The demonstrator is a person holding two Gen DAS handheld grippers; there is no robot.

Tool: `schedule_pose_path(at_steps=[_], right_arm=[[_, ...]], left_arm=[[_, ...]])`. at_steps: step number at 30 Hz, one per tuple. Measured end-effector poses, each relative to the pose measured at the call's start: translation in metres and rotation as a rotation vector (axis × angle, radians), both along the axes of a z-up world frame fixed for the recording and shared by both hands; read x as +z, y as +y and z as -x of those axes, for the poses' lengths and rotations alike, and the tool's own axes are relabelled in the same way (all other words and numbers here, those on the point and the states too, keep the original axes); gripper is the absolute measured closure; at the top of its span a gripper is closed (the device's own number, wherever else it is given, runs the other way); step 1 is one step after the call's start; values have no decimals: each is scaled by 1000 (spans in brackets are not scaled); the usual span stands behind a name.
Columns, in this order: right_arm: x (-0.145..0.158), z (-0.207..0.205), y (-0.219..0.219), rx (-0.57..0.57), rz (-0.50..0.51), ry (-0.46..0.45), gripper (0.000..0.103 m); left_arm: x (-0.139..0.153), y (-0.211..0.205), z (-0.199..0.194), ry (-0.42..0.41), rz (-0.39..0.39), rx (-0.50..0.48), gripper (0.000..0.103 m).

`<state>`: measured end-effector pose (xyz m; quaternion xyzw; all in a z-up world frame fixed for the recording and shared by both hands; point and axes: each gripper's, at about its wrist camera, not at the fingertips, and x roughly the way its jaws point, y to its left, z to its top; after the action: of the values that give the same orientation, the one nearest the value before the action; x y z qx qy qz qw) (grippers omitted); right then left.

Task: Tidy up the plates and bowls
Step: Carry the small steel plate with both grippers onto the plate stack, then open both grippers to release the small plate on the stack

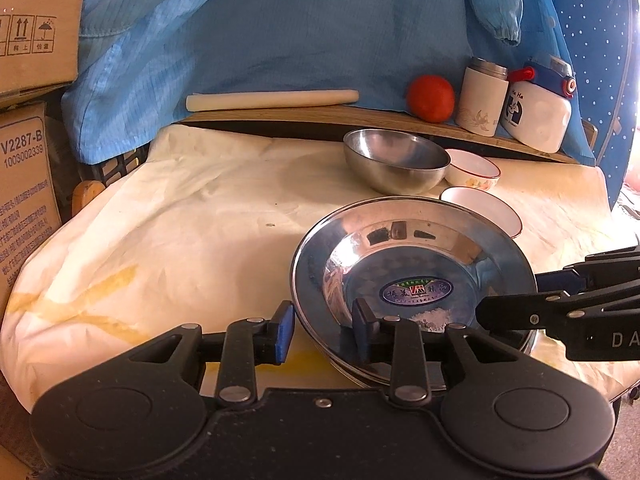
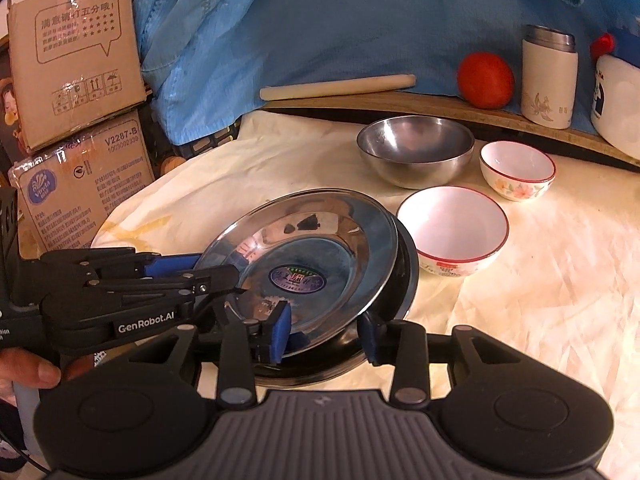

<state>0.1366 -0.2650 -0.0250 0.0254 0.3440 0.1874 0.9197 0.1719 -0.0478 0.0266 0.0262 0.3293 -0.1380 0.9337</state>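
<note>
Steel plate [image 1: 412, 264] sits on another plate [image 2: 404, 280] of the same sort, top one tilted & shifted a bit off the lower, both on the cream cloth [image 1: 180, 220] near the front edge of the table.

Left gripper [image 1: 324, 330] straddles the near-left rim of the top plate: one blue pad outside the rim, other over the plate's inside. Gap shows btwn pads & metal, so jaws slack, not pinching.

Right gripper [image 2: 326, 330] is at the near rim on the other side. Left pad over the top plate's inner face, right pad outside by the dark rim of the lower plate. Pads stand clear of the metal there too; released, nothing gripped. In the left wrist view the right gripper comes in from the right edge w/ its tips at the plate's right rim.

Behind the plates, well apart from both tongs: steel bowl [image 2: 416, 150], small flowered bowl [image 2: 518, 170] just right of it, & red-rimmed white bowl [image 2: 452, 228] close beside the plate stack.

On the wooden board [image 1: 360, 114] at the back: rolling pin [image 1: 272, 99], tomato [image 1: 431, 98], white flask [image 1: 482, 96], blue-capped bottle [image 1: 540, 108]. Cardboard boxes [image 2: 76, 60] stacked left. A thumb [image 2: 30, 372] shows on the left gripper's handle.
</note>
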Motion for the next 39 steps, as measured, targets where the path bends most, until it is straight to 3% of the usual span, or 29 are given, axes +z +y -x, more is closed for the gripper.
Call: schedule_pose_path(at_steps=[17,21,27,30,37,39], right_arm=[[6,3,-3,17,19,-29,47],[8,4,-5,-10,36,-56,37],[12,4,-15,-34,22,-81,32],[12,2,-20,-42,3,-83,28],[12,1,-37,-69,-63,-87,13],[12,-1,-44,-80,-91,-82,10]], left_arm=[[0,0,0,3,6,-5,68],[1,-1,1,0,1,-5,69],[5,3,2,-15,9,-1,67],[8,4,2,-26,13,4,58],[15,5,-2,-50,44,6,21],[16,4,-6,-51,55,6,16]])
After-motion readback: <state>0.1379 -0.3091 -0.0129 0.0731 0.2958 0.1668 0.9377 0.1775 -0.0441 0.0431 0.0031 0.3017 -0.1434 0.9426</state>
